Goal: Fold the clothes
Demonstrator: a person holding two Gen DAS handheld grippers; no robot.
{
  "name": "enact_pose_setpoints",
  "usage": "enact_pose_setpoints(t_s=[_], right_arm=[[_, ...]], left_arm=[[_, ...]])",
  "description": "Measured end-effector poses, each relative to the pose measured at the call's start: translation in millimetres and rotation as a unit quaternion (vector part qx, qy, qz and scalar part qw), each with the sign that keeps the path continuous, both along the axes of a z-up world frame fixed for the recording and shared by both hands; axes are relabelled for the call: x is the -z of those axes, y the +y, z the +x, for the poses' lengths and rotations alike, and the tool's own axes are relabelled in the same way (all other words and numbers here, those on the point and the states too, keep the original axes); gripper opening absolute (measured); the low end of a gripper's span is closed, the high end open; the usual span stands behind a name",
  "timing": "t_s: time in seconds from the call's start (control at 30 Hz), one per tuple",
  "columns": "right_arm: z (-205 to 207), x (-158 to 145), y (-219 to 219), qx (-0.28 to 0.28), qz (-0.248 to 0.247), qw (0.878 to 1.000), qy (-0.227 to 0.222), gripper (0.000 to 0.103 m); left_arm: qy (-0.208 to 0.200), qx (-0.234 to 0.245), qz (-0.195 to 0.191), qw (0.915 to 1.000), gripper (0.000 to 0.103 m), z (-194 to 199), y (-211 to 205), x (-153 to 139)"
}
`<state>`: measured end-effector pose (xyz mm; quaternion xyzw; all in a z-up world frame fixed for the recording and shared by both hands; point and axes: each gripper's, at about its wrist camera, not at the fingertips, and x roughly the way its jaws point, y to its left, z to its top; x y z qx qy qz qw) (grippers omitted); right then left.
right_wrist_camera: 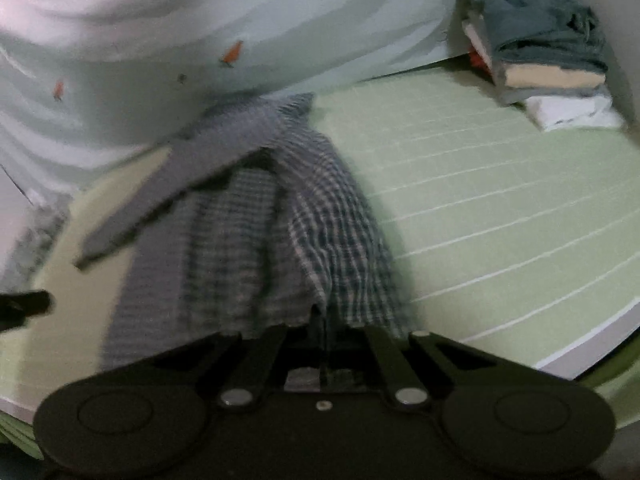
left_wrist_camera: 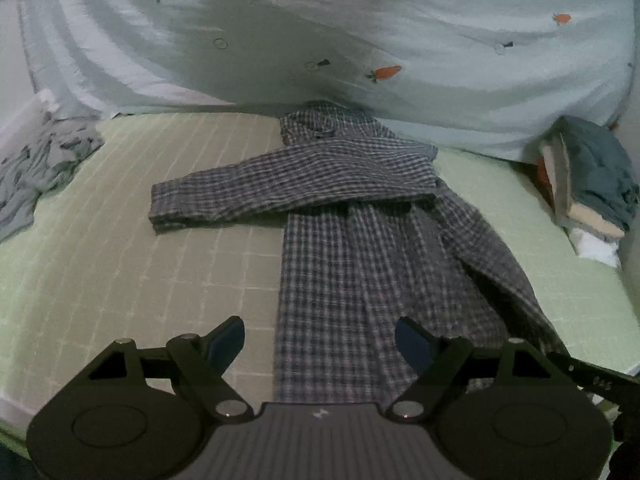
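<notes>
At the bottom of the left wrist view, the left gripper (left_wrist_camera: 320,340) is hovering with its jaws spread wide and nothing between them, its dark blue fingertips (left_wrist_camera: 230,340) standing either side of the near hem of the plaid shirt (left_wrist_camera: 352,248). At the bottom of the right wrist view, the right gripper (right_wrist_camera: 322,320) is clenched tight on the lower edge of the same shirt (right_wrist_camera: 320,240), the fabric rising into a ridge that is running up from the closed tips toward the middle of the frame. The shirt is lying lengthwise on the pale green mattress (left_wrist_camera: 120,220), filling the centre of the left view; it is a dark checked weave of navy, grey and faint pink lines. One sleeve is lying folded across the chest toward the left of the frame, its cuff resting on the mattress, while the right side is bunching in loose folds. The collar is sitting at the top centre, touching a mint quilt with carrot prints (left_wrist_camera: 360,40) that is filling the upper part of the frame. A crumpled grey garment (left_wrist_camera: 36,168) is lying at the left edge, and a stack of folded clothes (left_wrist_camera: 588,184) is sitting at the right edge. The right view is blurring.
</notes>
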<state>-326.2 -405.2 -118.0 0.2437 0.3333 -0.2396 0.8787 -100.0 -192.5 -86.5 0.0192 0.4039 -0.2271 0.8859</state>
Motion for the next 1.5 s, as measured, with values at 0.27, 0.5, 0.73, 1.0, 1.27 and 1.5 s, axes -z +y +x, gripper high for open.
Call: enact_pose_setpoints(t_s=[0.27, 0.5, 0.73, 1.0, 1.27, 1.5], right_arm=[[32.6, 14.0, 52.1, 0.013, 0.031, 0.999, -0.018, 0.001], [54.1, 50.3, 72.4, 0.059, 0.076, 0.995, 0.012, 0.001], [73.5, 43.6, 71.5, 0.057, 0.085, 0.994, 0.045, 0.033], [104.9, 5.5, 75.5, 0.017, 0.013, 1.0, 0.013, 0.087], [151.8, -8.9, 38.1, 0.027, -0.033, 0.999, 0.001, 0.09], [203.6, -5.2, -12.0, 0.059, -0.028, 0.998, -0.009, 0.089]], left_arm=[[-0.005, 0.037, 0.01, 0.9993, 0.083, 31.7, 38.2, 3.4], [0.009, 0.022, 0.021, 0.9995, 0.083, 54.1, 74.8, 12.7], [0.015, -0.002, 0.012, 0.9998, 0.084, 74.6, 93.2, 12.3], [0.026, -0.037, 0.004, 0.999, 0.086, 112.8, 101.0, 14.3], [0.05, -0.058, 0.011, 0.997, 0.086, 172.2, 98.2, 25.4], [0.081, -0.075, 0.022, 0.9936, 0.086, 233.8, 77.9, 43.8]])
